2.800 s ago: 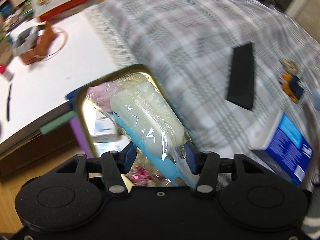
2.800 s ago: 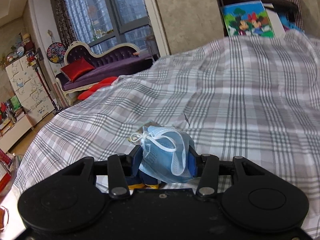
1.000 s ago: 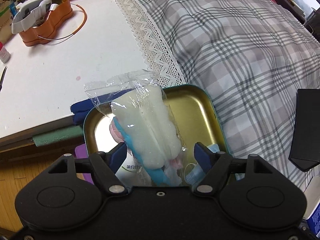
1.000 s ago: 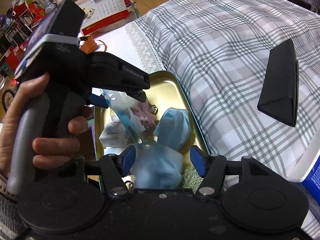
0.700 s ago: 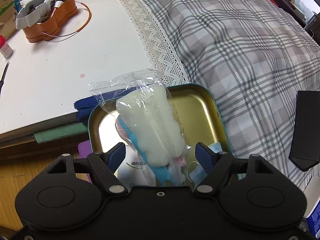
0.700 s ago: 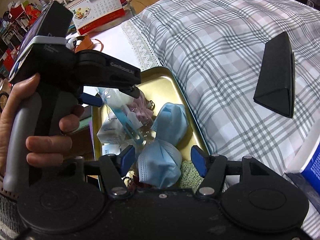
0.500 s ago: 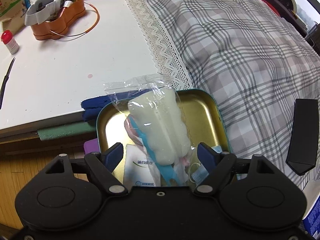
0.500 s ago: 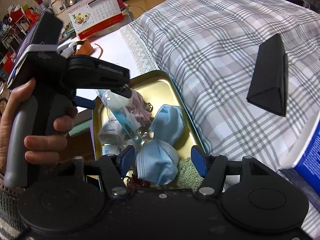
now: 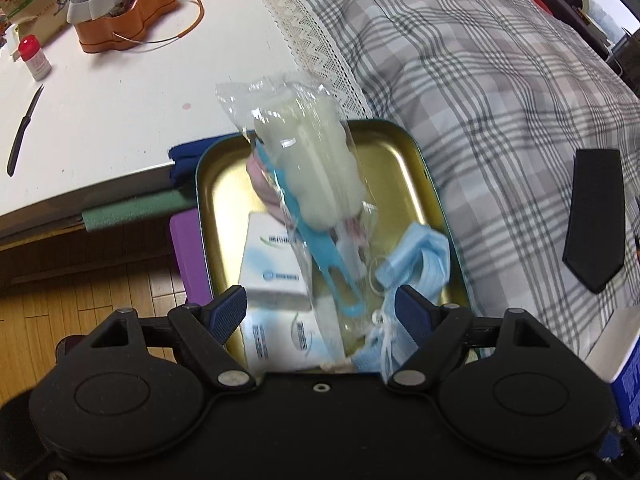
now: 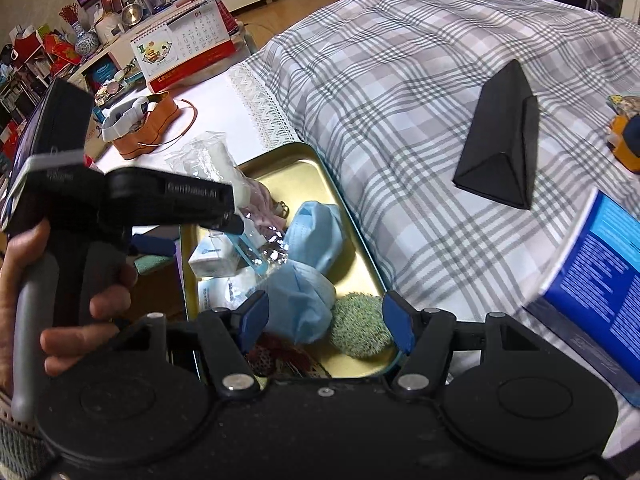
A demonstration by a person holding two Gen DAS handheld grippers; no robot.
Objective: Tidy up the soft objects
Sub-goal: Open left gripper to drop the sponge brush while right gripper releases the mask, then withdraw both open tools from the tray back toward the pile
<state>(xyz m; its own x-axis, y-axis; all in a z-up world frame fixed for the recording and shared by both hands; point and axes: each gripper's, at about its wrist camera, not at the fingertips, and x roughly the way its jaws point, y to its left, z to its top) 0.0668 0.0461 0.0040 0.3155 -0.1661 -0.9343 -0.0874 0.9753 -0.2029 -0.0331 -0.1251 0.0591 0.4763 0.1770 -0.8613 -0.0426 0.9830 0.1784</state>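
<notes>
A white surface [image 9: 120,92] sits beside a bed covered in a grey plaid bedspread [image 9: 480,80] with a lace edge. On the surface stand an orange tin [image 9: 128,20], a small red-capped bottle [image 9: 34,58] and a black knife [image 9: 22,132]; a desk calendar [image 10: 184,50] stands at its far end. On the bedspread lie a black triangular case [image 10: 504,140] and a blue box [image 10: 596,276]. Wooden floor shows below the surface edge.

A gold-lined tin tray [image 9: 408,168] rests at the edge of the bed, next to the surface. In it lie a clear plastic bag [image 9: 304,160] with a pale foam piece and a blue-handled item inside, white packets [image 9: 276,264], two blue face masks [image 10: 316,236], a green spiky ball [image 10: 360,324] and something pink [image 10: 266,204].

The left tool [image 9: 320,304] hovers over the near end of the tray with its jaws spread wide; the bag stands up between and beyond its fingers, and none of them touches it. The right tool [image 10: 324,318] also stands wide open over the tray, one mask and the green ball lying between its fingers, gripping nothing. The person's left hand [image 10: 56,292] grips the left tool's handle in the right wrist view.
</notes>
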